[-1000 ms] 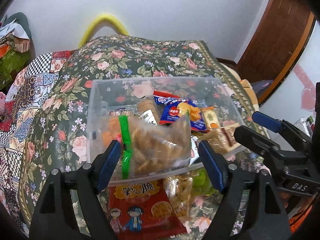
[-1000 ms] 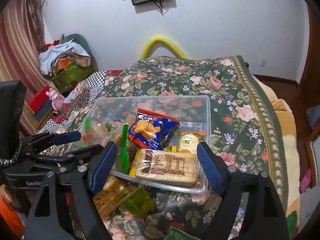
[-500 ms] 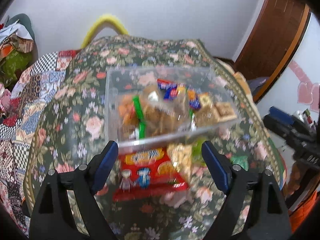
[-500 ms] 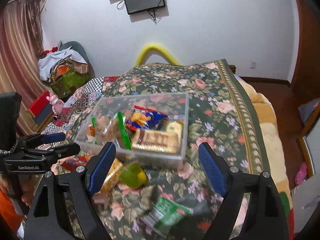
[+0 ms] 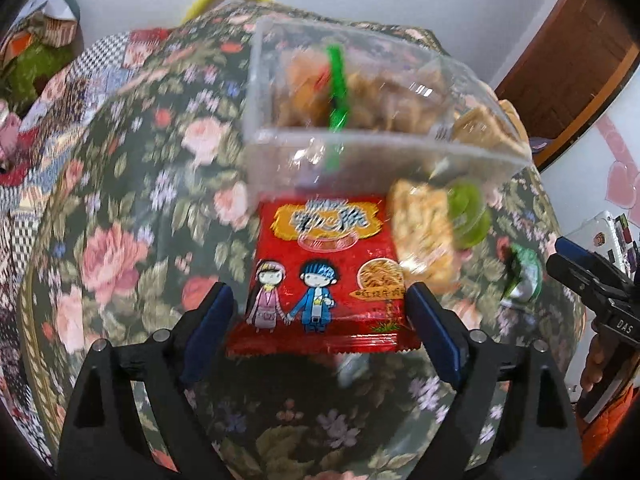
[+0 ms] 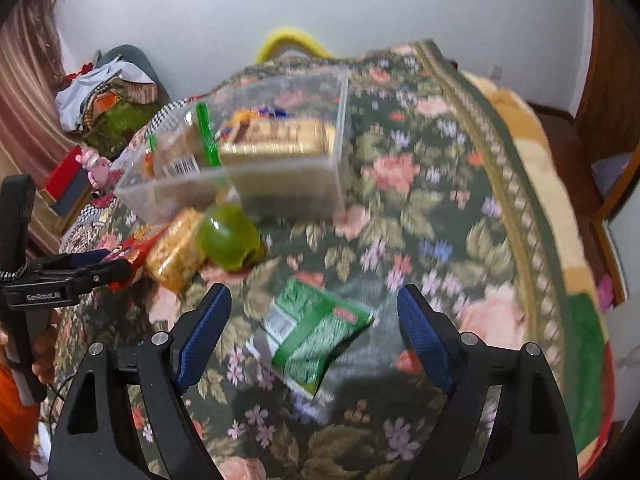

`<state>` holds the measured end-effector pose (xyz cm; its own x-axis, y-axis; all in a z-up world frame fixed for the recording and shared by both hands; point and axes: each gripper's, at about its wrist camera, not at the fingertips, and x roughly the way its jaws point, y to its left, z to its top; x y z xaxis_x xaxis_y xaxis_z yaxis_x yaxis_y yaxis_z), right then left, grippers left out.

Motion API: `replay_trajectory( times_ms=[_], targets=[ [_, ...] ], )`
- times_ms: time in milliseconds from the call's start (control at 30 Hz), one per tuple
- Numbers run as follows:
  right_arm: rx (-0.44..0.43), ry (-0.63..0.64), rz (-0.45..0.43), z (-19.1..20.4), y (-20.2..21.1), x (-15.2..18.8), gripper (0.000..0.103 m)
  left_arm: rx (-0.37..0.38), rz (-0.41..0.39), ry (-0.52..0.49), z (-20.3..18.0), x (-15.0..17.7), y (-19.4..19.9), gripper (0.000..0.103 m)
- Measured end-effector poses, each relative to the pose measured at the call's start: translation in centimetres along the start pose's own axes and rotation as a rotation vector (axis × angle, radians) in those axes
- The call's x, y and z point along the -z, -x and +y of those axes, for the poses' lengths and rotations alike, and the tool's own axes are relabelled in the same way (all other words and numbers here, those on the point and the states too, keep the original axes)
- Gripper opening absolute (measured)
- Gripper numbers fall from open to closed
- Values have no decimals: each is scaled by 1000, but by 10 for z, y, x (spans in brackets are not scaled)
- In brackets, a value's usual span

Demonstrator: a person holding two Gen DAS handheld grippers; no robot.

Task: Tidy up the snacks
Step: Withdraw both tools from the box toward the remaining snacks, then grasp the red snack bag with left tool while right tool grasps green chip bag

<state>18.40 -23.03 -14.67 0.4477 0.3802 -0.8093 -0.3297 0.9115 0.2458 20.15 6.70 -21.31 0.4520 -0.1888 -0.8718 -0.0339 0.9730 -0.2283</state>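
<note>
Clear plastic, the storage box (image 5: 360,152) on a floral bedspread (image 5: 120,200) already holds several snacks, among them a green-clipped bag (image 5: 340,92) and a cracker pack (image 6: 276,138). Four items lie loose just in front of it: a red cartoon packet (image 5: 324,272), a yellow snack bag (image 5: 424,232), a green jelly cup (image 6: 230,238) and a green packet (image 6: 312,332). The left gripper (image 5: 320,328) frames the red packet and the right gripper (image 6: 314,320) frames the green one, fingers of both spread wide, gripping nothing. By appearances, the sorting is roughly half done.
</note>
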Motion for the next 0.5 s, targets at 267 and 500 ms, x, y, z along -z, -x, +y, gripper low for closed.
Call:
replay_trajectory(
  times_ms=[267, 500],
  targets=[
    [-24, -22, 45, 3, -10, 14, 83, 33, 26, 36, 12, 9, -13, 94],
    [-8, -26, 42, 5, -16, 16, 80, -26, 47, -19, -4, -6, -40, 94]
  ],
)
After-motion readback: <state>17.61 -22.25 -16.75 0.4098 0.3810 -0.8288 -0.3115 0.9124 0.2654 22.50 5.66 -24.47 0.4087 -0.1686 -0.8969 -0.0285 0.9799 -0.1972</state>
